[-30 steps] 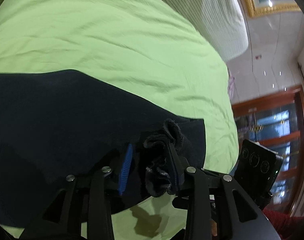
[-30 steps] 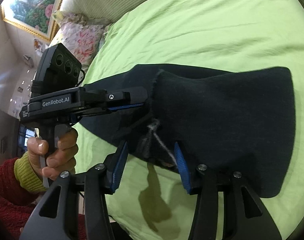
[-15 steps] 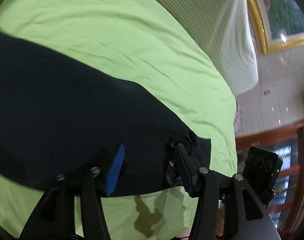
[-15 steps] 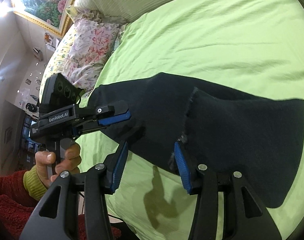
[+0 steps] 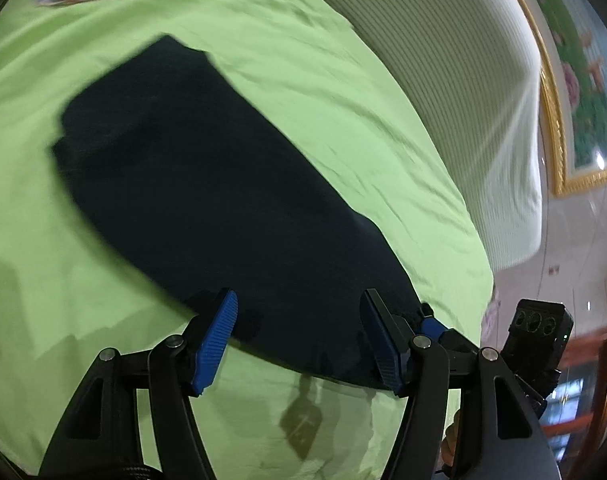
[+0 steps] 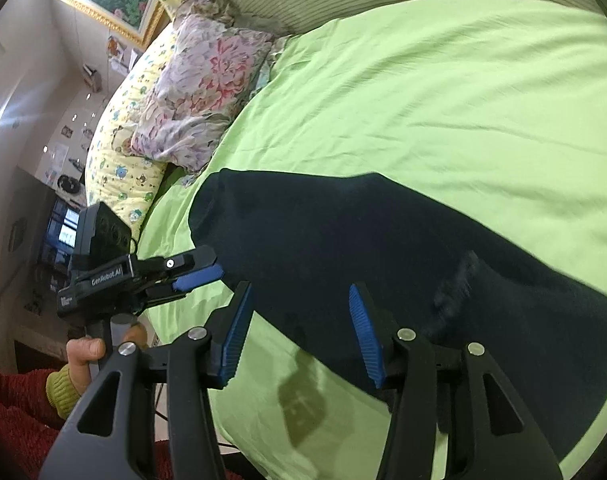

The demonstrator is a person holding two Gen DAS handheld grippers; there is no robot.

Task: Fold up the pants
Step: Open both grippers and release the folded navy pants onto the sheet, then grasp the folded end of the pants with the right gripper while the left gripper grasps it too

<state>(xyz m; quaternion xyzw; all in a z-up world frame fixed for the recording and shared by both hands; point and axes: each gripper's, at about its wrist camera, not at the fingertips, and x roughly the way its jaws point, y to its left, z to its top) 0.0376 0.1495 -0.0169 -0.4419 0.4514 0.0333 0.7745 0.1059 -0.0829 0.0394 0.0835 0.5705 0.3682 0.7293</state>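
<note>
The black pants (image 5: 207, 184) lie flat in a long folded strip on the light green bed sheet (image 5: 323, 92). They also show in the right wrist view (image 6: 383, 248), with a frayed waist edge (image 6: 459, 280) near the right. My left gripper (image 5: 299, 334) is open and empty, just above the near edge of the pants. My right gripper (image 6: 299, 326) is open and empty over the same near edge. The left gripper also shows in the right wrist view (image 6: 195, 276), open at the pants' left end.
A floral pillow (image 6: 199, 92) and a yellow patterned pillow (image 6: 119, 168) lie at the bed's head. A striped headboard (image 5: 463, 92) borders the bed. A dark stain (image 6: 299, 404) marks the sheet near the front edge. The right gripper's body (image 5: 539, 332) is beside my left one.
Both grippers have let go of the pants' bunched end and opened wider. They have drawn back and up, and the pants now lie flat on the sheet.
</note>
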